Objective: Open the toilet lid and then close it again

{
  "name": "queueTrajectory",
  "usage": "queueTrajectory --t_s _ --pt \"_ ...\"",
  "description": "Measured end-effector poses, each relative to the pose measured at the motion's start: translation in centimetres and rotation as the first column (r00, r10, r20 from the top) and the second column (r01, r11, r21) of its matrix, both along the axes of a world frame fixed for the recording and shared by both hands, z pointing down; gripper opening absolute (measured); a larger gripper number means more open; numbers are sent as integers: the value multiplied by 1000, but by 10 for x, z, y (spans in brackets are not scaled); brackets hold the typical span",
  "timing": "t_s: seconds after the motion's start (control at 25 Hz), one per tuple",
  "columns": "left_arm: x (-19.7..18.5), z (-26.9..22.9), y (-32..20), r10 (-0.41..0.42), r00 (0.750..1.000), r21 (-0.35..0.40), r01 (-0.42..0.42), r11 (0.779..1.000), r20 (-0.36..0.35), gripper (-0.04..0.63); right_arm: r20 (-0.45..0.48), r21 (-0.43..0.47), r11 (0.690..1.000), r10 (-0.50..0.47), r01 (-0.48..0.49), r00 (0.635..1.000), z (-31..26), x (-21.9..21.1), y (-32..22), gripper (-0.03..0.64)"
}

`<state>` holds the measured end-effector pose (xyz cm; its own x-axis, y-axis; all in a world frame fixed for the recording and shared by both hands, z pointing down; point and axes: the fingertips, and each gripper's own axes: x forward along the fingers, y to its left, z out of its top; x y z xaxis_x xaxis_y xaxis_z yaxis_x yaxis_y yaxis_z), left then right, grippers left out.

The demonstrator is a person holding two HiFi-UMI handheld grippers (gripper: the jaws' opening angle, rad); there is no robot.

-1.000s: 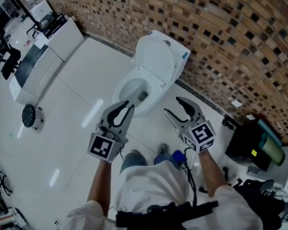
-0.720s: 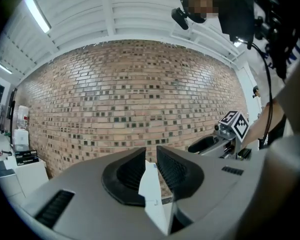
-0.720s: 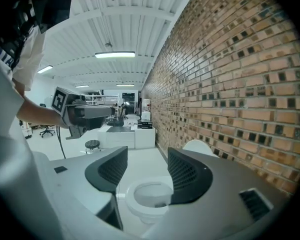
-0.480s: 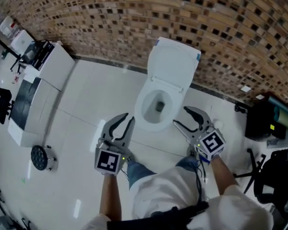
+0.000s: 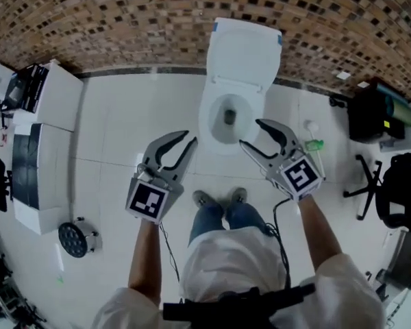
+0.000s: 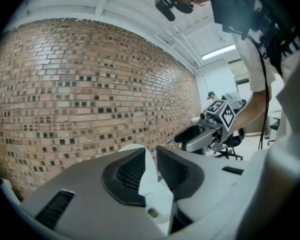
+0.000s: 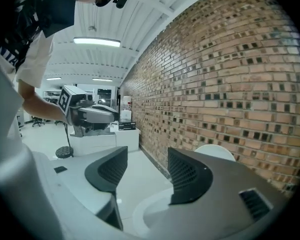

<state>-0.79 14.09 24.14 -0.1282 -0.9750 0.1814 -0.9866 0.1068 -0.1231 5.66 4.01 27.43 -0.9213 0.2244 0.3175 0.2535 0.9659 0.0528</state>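
Since the earlier frames the person has swung round to stand square to the toilet, which now sits at top centre of the head view. Both grippers have travelled with that turn and flank the front of the bowl.

**Task item.** The toilet lid stands raised against the brick wall, leaving the seat and bowl exposed. Judged from this, opening is done and closing remains.

**Jaw state.**
- Left gripper: jaws drawn close with only a narrow slot between the pads, grasping nothing.
- Right gripper: jaws spread wide, empty.

**Governing relation.** The lid lies ahead of both jaw sets, on the far side of the bowl and apart from both grippers. Its long axis runs away from the person, and its hinge is at the rear of the bowl. The right gripper lies almost in line with the lid's centre, while the left sits off to the bowl's left side. The right gripper is therefore judged better placed to reach the lid's upper edge.
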Motion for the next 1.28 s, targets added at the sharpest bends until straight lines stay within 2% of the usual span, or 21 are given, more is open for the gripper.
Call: queueTrajectory --t_s 0.08,0.2,0.36,0.52,0.72,0.84,1.0,1.28 --pt "10 3 -15 60 998 37 -59 998 -34 66 -1 17 1000 26 -26 1000 2 2 -11 259" --pt "24 4 -38 118 992 64 -116 991 -42 66 7 51 998 47 -47 999 5 7 -34 259" --pt "43 1 -66 149 987 84 -143 986 -60 66 1 89 995 51 -51 999 6 27 -70 259" --pt "52 2 -91 178 983 117 -172 978 -39 66 -16 131 991 36 -34 999 13 37 -105 259" --pt "40 22 -118 222 975 63 -221 973 -8 66 -70 129 991 58 -48 996 31 28 -152 259" --pt "23 34 -133 248 969 31 -248 968 -4 66 -124 116 992 68 -54 990 45 1 -189 259" --pt "-2 49 -146 270 963 4 -270 963 7 66 -163 151 987 77 -52 984 56 -67 -248 259" --pt "-27 80 -148 269 963 -57 -271 961 -32 66 -332 240 968 5 80 943 90 -197 -326 298"
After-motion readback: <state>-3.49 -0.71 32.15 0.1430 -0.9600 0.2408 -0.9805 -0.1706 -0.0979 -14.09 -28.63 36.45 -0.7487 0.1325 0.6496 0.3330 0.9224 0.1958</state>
